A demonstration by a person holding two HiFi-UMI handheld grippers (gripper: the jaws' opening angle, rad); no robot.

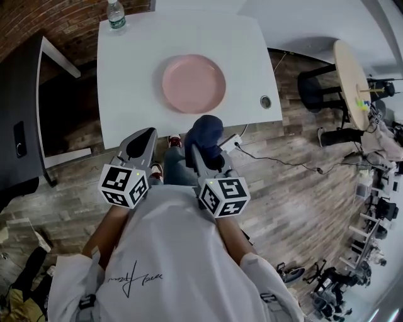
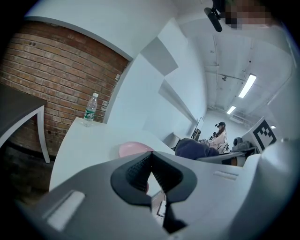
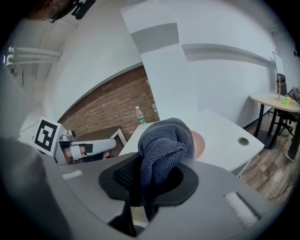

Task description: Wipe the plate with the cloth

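Note:
A round pink plate lies on the white table, near its front edge; a sliver of the plate shows past the left jaws and a bit of the plate behind the cloth in the right gripper view. My right gripper is shut on a bunched dark blue cloth, held just short of the table's front edge. My left gripper is beside it, shut and empty, its pads touching at the tip.
A water bottle stands at the table's far left corner. A cable grommet sits at the front right. A dark desk stands to the left, a round wooden table and chairs to the right. Cables cross the wood floor.

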